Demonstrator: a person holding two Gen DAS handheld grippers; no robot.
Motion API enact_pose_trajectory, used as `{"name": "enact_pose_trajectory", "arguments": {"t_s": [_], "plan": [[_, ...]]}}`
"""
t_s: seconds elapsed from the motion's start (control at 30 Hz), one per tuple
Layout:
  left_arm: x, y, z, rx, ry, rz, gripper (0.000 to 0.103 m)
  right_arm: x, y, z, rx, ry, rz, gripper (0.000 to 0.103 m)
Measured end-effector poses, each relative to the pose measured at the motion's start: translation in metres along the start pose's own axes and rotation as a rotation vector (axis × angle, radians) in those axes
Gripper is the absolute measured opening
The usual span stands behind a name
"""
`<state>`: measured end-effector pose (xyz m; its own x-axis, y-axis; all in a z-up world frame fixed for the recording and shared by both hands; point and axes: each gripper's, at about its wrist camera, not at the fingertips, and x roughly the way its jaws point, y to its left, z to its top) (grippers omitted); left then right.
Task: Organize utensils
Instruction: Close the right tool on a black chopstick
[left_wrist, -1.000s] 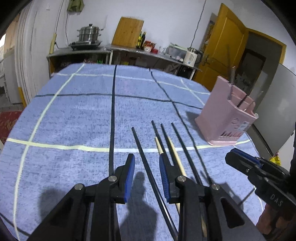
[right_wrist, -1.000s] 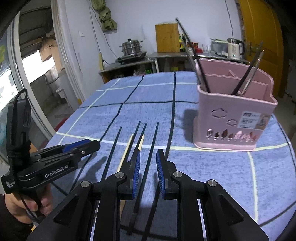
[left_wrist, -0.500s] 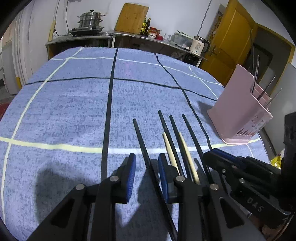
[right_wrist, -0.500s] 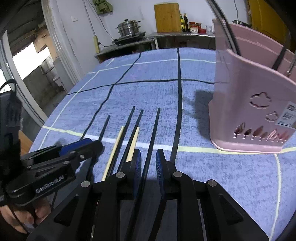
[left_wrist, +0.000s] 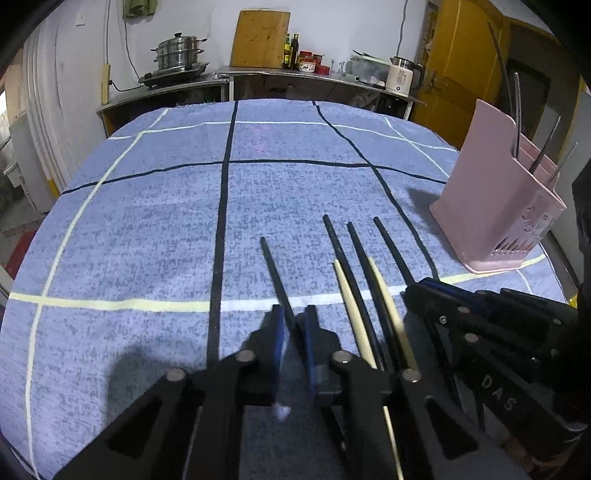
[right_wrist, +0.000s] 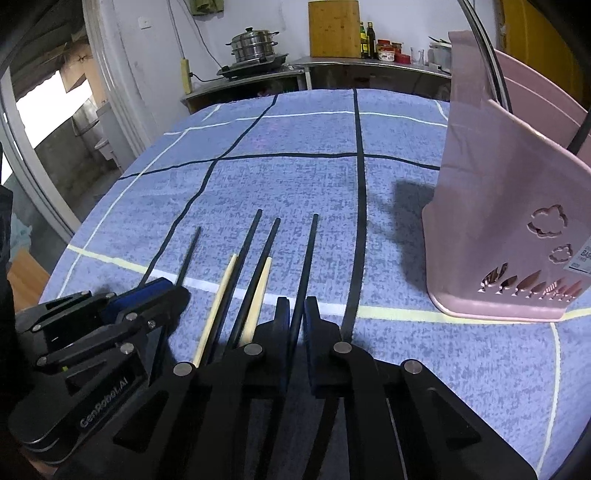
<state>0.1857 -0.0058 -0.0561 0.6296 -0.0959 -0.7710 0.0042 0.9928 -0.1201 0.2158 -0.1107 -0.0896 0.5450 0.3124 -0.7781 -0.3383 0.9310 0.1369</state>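
Left to right from the pink holder (left_wrist: 495, 206): farthest from it, your left gripper (left_wrist: 294, 332) has its jaws pinched on the outermost black chopstick (left_wrist: 273, 266). Four chopsticks lie between. Nearest the holder, your right gripper (right_wrist: 296, 317) is clamped on the last black chopstick (right_wrist: 308, 251). Both sticks point straight ahead along the fingers; the holder stands ahead-right, nearer your right hand.
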Motion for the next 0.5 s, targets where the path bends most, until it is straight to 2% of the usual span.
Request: {"name": "enact_pose_trajectory", "arguments": {"t_s": [0.2, 0.5], "plan": [[-0.006, 0.007, 0.002, -0.025, 0.0, -0.038, 0.006, -0.014, -0.004, 0.002, 0.017, -0.029, 0.029, 0.006], [-0.05, 0.015, 0.017, -0.043, -0.082, -0.102, 0.005, -0.059, -0.006, 0.012, 0.032, -0.118, 0.063, 0.006]]}}
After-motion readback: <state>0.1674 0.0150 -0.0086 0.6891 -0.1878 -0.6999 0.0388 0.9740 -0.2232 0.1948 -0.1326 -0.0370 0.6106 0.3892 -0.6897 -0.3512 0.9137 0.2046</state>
